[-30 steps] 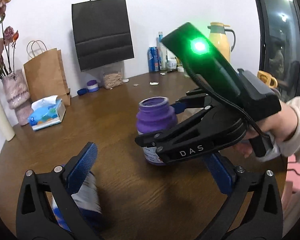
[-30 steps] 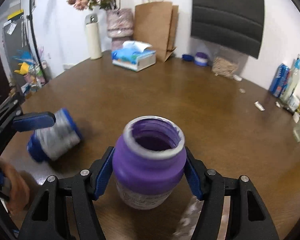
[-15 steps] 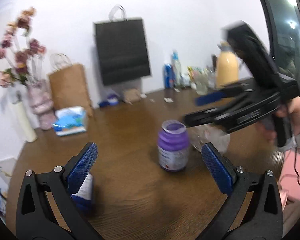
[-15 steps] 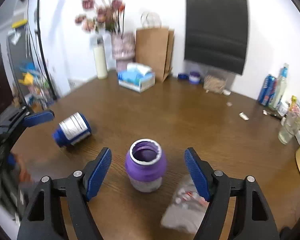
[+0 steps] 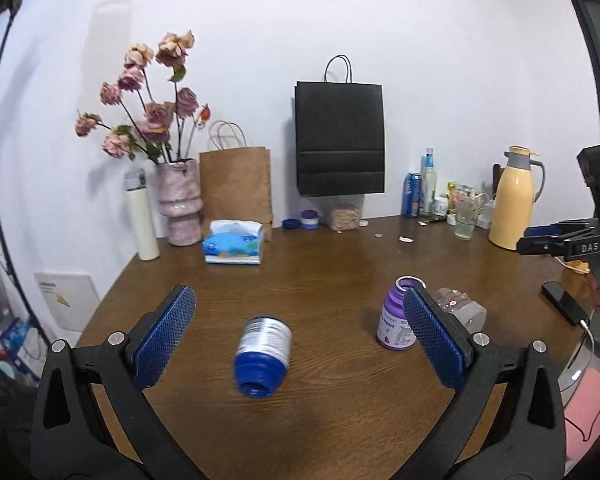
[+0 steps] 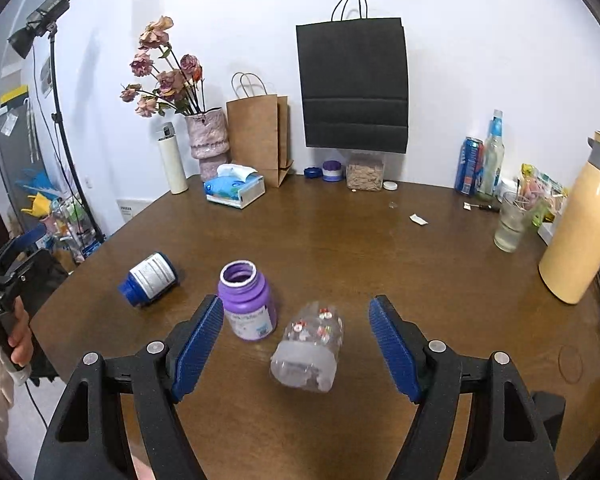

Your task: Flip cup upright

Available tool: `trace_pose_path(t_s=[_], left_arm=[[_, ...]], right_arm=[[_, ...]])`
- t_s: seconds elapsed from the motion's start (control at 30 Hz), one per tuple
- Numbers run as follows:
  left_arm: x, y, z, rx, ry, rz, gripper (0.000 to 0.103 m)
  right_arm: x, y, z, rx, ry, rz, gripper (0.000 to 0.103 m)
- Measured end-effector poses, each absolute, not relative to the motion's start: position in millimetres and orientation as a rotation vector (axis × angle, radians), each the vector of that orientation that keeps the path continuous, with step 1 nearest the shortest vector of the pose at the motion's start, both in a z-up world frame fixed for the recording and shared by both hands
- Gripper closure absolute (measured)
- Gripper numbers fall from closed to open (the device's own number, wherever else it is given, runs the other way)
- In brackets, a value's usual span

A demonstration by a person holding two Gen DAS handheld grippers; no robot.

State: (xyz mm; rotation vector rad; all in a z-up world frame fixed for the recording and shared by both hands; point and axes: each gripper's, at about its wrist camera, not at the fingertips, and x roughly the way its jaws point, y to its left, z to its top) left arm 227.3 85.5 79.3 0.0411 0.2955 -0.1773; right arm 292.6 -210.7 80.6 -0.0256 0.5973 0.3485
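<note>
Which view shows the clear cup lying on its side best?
The right wrist view: the clear cup lies unobstructed on its side between the open right gripper fingers. In the left wrist view the cup is half hidden behind the open left gripper finger.

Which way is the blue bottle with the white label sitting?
Tipped: the blue bottle with the white label lies on its side on the brown wooden table.

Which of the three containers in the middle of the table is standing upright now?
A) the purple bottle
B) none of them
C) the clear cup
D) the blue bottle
A: the purple bottle stands with its open mouth up, while the blue bottle and the clear cup lie on their sides.
</note>
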Motion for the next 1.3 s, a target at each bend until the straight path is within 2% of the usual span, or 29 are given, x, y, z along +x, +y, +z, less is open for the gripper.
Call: trace_pose_path(t_s=[0.37, 0.6, 0.83, 1.03, 1.3], left_arm=[[188, 70, 77, -0.024, 0.297, -0.027, 0.0], [88, 40, 62, -0.035, 0.212, -0.005, 0.0], [-3, 14, 3, 0.014, 0.163, -0.041, 0.0], [-3, 14, 4, -0.02, 0.181, -0.081, 0.0], [-6, 10, 4, -0.013, 0.172, -0.087, 0.0]], right_arm=[[257, -214, 77, -0.008, 0.507, 0.34, 0.023], [170, -212, 49, -0.04, 0.396, 0.322, 0.023], [57, -209, 8, -0.014, 0.256, 0.253, 0.023], [17, -196, -10, -0.032, 0.264, 0.288, 0.023], [18, -199, -11, -0.007, 0.251, 0.285, 0.023]])
